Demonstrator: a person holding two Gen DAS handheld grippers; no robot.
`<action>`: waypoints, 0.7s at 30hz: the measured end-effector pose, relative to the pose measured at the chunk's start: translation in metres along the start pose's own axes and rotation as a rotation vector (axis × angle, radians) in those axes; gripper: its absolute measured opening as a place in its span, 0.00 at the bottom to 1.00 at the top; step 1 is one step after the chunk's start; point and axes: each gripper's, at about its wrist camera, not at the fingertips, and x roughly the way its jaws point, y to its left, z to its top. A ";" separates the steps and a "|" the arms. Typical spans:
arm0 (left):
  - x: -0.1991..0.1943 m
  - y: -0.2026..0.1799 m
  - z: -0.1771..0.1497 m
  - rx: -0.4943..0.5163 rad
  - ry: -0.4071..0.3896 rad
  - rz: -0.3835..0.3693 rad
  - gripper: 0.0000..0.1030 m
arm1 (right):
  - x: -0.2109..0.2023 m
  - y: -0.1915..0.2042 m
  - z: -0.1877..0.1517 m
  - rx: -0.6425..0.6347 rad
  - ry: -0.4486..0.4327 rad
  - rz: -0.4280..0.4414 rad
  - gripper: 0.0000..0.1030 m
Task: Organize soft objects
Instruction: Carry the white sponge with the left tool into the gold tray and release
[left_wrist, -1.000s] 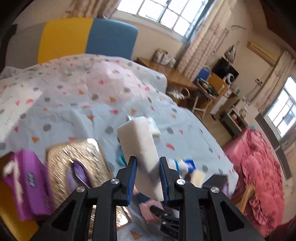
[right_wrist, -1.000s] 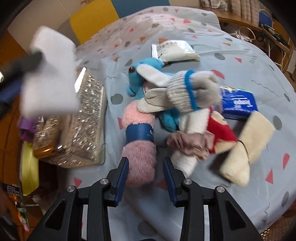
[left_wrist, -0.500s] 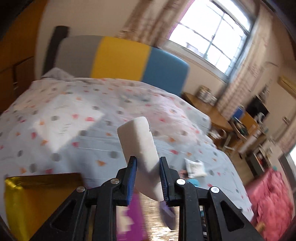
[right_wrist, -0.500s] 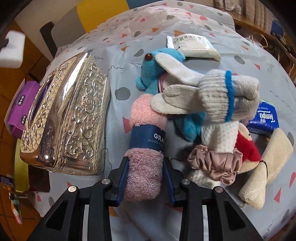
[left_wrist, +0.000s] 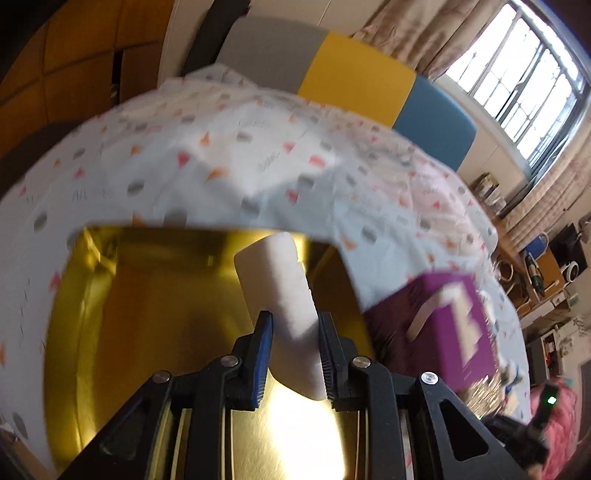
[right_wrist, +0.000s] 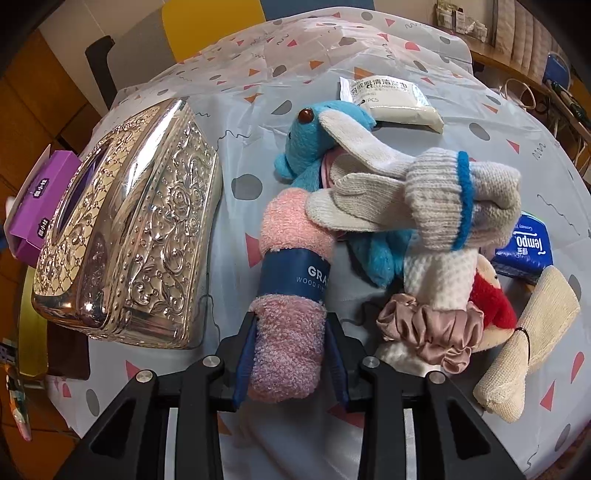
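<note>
My left gripper (left_wrist: 294, 325) is shut on a white foam sponge block (left_wrist: 277, 284), which hangs over the open golden box (left_wrist: 122, 317) at the bed's near edge. In the right wrist view my right gripper (right_wrist: 290, 332) is shut on the near end of a rolled pink towel (right_wrist: 291, 251) with a navy paper band, still lying on the bedsheet. Beside the towel is a heap of soft things: a blue plush toy (right_wrist: 317, 122), knitted gloves (right_wrist: 439, 195), a satin scrunchie (right_wrist: 424, 332) and a cream sock (right_wrist: 532, 339).
A silver embossed tissue box (right_wrist: 133, 236) lies left of the towel, with a purple carton (right_wrist: 37, 195) (left_wrist: 447, 325) beyond it. A wipes packet (right_wrist: 391, 99) and a blue tissue pack (right_wrist: 528, 247) lie farther back. The patterned bedsheet (left_wrist: 229, 162) reaches a colour-block headboard (left_wrist: 354, 81).
My left gripper swung left and down with the sponge, from above the bed to over the golden box. My right gripper closed onto the pink towel's near end.
</note>
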 end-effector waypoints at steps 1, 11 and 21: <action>0.006 0.000 -0.008 0.004 0.023 -0.011 0.24 | 0.000 0.002 -0.001 -0.007 -0.002 -0.006 0.34; 0.011 -0.035 -0.014 0.057 0.010 -0.072 0.66 | 0.001 0.017 -0.010 -0.026 -0.009 -0.014 0.34; -0.016 -0.024 -0.047 0.029 0.001 0.040 0.67 | -0.002 0.019 -0.013 -0.058 -0.018 -0.029 0.31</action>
